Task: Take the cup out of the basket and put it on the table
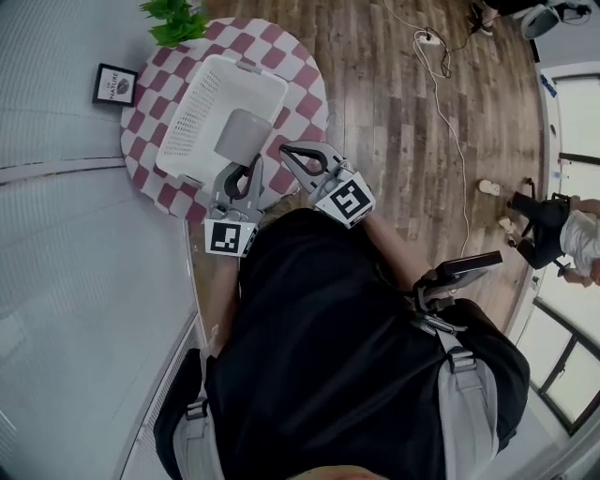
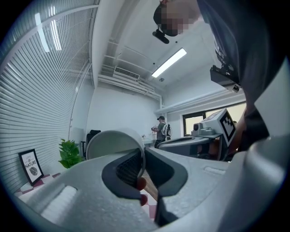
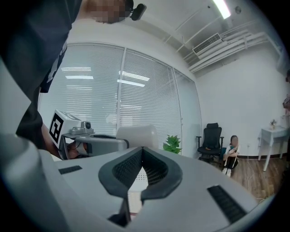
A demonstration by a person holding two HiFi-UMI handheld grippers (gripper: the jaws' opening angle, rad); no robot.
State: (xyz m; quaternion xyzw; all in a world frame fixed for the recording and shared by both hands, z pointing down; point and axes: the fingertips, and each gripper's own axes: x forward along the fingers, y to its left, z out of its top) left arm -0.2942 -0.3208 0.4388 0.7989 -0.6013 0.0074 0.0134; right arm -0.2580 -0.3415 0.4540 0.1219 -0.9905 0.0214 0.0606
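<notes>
You are working with two grippers. Your left gripper [image 1: 248,171] is clamping the rim of the one grey cup [image 1: 244,134], with the cup wall pinched between its jaws. It is holding the cup over the near right corner of the single white basket [image 1: 187,122], which is sitting on the one round chequered table [image 1: 309,94]. Your right gripper [image 1: 289,153] is hovering just beside the cup, its jaws pressed together on nothing. One potted plant [image 1: 173,21] and one framed picture [image 1: 114,84] are standing at the table's far side.
</notes>
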